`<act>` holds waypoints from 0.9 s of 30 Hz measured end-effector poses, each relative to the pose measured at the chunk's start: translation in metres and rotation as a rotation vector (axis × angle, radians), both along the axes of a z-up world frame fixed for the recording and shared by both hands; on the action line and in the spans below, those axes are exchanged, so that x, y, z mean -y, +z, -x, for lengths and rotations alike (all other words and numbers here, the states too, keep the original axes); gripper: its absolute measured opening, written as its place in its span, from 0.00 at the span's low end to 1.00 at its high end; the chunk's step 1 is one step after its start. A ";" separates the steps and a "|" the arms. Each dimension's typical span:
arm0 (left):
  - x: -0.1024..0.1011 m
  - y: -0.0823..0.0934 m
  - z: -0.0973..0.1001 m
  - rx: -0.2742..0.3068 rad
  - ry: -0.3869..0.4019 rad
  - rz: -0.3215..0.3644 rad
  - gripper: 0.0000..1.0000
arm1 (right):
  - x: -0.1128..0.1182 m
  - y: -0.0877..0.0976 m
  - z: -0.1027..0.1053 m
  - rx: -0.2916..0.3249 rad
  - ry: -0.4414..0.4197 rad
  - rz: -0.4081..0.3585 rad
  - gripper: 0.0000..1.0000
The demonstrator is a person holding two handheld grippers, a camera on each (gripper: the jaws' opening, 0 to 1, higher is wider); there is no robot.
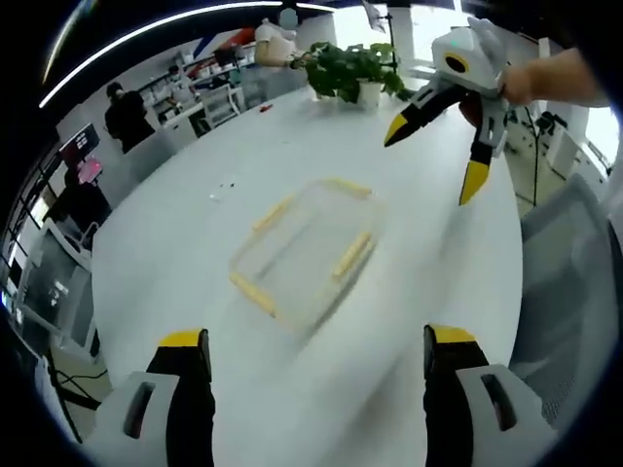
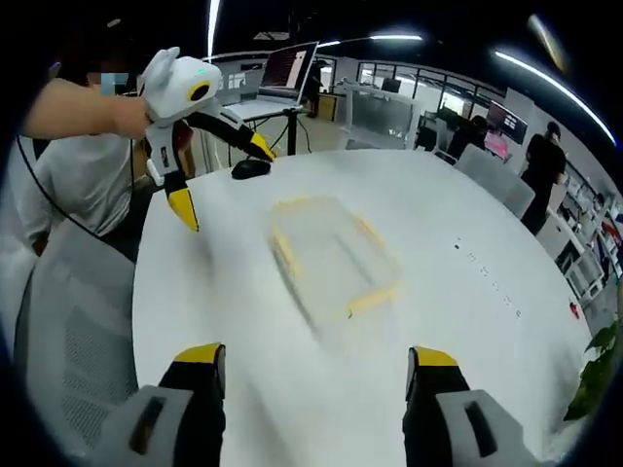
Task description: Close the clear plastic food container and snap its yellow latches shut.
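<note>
Left gripper view puts the clear container on the white counter ahead of my left tool, its long axis slanting up-right, my right tool beyond it; both are spread wide, empty and apart from it.

Your left gripper hangs above the surface, jaws spread wide, holding nothing. Your right gripper is likewise raised over the surface, jaws parted, empty; your hand grips its body.
</note>
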State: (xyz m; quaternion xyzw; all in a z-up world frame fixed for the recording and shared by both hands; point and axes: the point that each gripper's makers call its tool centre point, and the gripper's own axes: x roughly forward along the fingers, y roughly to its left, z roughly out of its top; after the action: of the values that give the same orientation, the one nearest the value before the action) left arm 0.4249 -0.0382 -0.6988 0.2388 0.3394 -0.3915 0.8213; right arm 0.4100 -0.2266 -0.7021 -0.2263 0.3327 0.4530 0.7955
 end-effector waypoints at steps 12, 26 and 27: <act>-0.007 -0.008 0.039 -0.013 0.041 0.053 0.89 | 0.009 -0.002 0.030 0.000 -0.054 -0.040 0.75; -0.019 -0.020 0.082 -0.052 0.146 0.118 0.88 | 0.020 -0.007 0.067 -0.012 -0.131 -0.108 0.75; -0.019 -0.021 0.084 -0.053 0.151 0.120 0.88 | 0.022 -0.008 0.069 -0.013 -0.133 -0.110 0.75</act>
State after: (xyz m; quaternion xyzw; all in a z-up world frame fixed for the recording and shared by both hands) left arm 0.3407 -0.0188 -0.7196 0.1524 0.3542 -0.3542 0.8520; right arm 0.3413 -0.2485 -0.7102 -0.1565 0.3267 0.4183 0.8329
